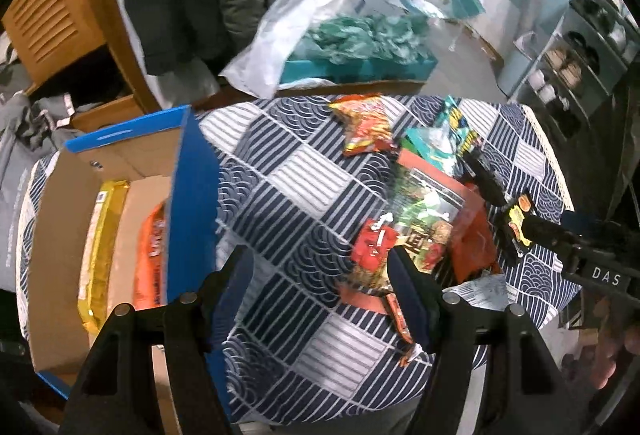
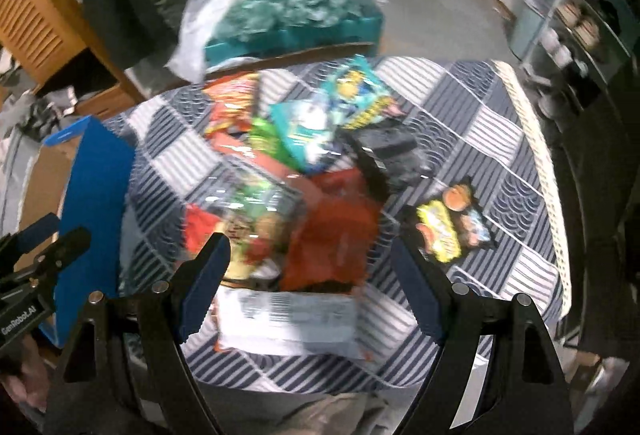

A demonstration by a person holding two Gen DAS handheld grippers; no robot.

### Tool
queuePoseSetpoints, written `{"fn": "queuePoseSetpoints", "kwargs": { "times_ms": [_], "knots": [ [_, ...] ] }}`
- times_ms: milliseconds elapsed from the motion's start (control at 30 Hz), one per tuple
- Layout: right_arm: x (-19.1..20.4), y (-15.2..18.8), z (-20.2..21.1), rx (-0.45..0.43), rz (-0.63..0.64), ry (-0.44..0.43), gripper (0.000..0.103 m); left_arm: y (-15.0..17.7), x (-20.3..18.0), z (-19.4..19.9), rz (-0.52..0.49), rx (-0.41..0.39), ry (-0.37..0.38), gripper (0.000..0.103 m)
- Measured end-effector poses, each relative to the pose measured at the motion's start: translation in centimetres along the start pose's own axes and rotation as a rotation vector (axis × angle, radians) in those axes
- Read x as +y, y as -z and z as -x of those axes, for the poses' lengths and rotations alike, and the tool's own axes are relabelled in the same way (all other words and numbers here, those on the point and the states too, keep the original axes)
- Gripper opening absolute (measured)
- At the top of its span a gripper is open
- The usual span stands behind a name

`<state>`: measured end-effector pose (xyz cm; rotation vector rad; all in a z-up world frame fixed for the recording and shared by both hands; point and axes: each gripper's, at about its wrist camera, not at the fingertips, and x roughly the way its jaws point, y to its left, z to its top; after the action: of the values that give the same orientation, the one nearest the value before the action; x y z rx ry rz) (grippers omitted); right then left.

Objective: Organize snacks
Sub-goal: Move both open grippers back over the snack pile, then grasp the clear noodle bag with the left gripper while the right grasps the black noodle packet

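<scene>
A pile of snack packets (image 1: 416, 219) lies on the blue patterned tablecloth (image 1: 288, 175). A cardboard box with blue flaps (image 1: 60, 219) stands at the left and holds a yellow packet (image 1: 98, 251) and an orange packet (image 1: 152, 255). My left gripper (image 1: 320, 267) is open and empty above the cloth between box and pile. My right gripper (image 2: 312, 259) is open over the pile (image 2: 288, 219), above a red packet (image 2: 332, 239) and a white-backed packet (image 2: 288, 323). A black and yellow packet (image 2: 452, 227) lies apart at the right.
A teal tray of green wrappers (image 1: 360, 51) and a white plastic bag (image 1: 268, 47) stand beyond the table. A wooden cabinet (image 1: 52, 19) is at the left. A shelf rack (image 1: 580, 47) is at the right. The table's right edge (image 2: 536, 163) curves down.
</scene>
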<state>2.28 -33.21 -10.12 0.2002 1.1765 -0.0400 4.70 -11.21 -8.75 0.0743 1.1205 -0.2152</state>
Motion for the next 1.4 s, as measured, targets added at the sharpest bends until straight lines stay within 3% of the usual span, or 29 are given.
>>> {"fn": "queuePoseSetpoints", "kwargs": {
  "times_ms": [667,1133,1400],
  "knots": [
    [-9.8,2.0,-4.1,0.077,-0.176,0.089,0.083,-0.2,-5.9,-9.3,-0.113,0.164,-0.012,0.076],
    [-13.6,1.9,-8.2,0.137,-0.341,0.118,0.084,0.3,-7.7,-12.4,-0.173,0.2,-0.057,0.086],
    [-16.0,1.3,-11.0,0.169,-0.521,0.121,0.084,0.1,-8.5,-13.1,-0.208,0.178,-0.062,0.09]
  ]
}}
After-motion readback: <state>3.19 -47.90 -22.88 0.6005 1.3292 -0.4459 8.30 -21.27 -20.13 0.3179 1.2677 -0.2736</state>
